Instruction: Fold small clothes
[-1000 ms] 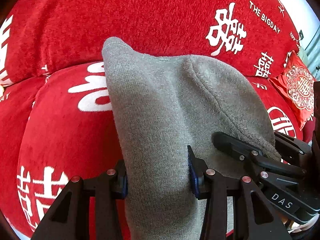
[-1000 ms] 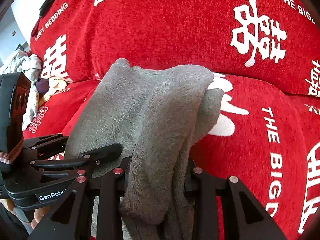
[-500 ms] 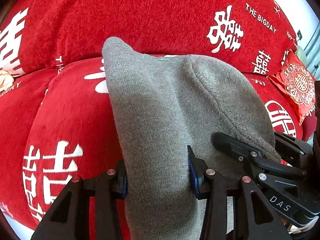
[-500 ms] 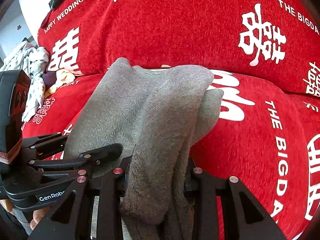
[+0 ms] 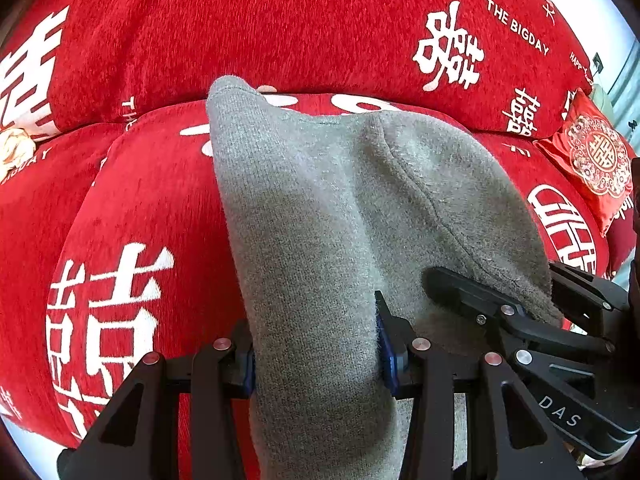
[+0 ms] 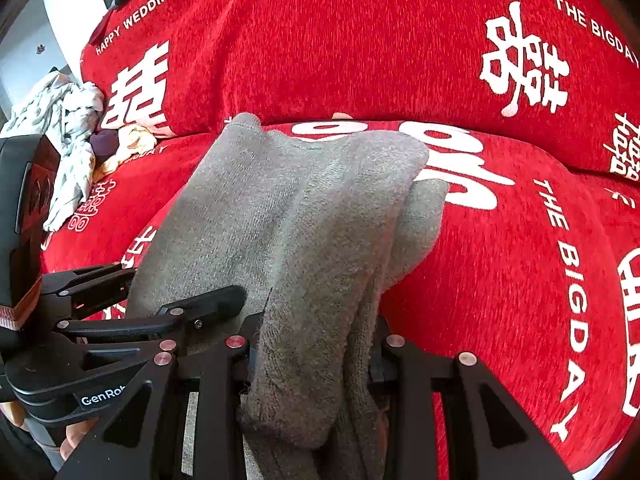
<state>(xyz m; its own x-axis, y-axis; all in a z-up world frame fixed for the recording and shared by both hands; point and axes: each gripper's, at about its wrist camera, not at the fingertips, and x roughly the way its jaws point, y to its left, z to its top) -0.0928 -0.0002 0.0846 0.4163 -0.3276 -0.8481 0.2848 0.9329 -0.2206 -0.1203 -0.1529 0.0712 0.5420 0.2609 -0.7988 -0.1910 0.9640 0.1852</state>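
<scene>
While the left wrist camera is mostly filled by the gray sock (image 5: pixel 320 220), you can see the left gripper (image 5: pixel 316 356) has its two fingers closed in on the knit fabric, blue pads pressing either side, so the sock hangs up above the red sofa cover (image 5: pixel 140 208). That cover is a plush, fuzzy red with white double-happiness characters and "THE BIGDAY" lettering. Off to the right sits one red embroidered cushion (image 5: pixel 596 156), and the right gripper (image 5: pixel 492 300) pokes in from that side, clamped on the sock's fleecy inner edge. A bit of pale cloth (image 5: pixel 14 148) peeks in at far left. Over on the right wrist view, the right gripper (image 6: pixel 316 352) is pinched shut on a bunched, doubled-over part of the same sock (image 6: pixel 304 220), which looks terry-like on the inside and smooth knit outside. The left gripper (image 6: pixel 132 300) comes in from the left with its fingers closed on the sock's other edge. Behind it there's a heap of crumpled white patterned clothes (image 6: pixel 68 136) with something dark purple (image 6: pixel 105 142) tucked in, resting against the sofa back (image 6: pixel 340 40).
</scene>
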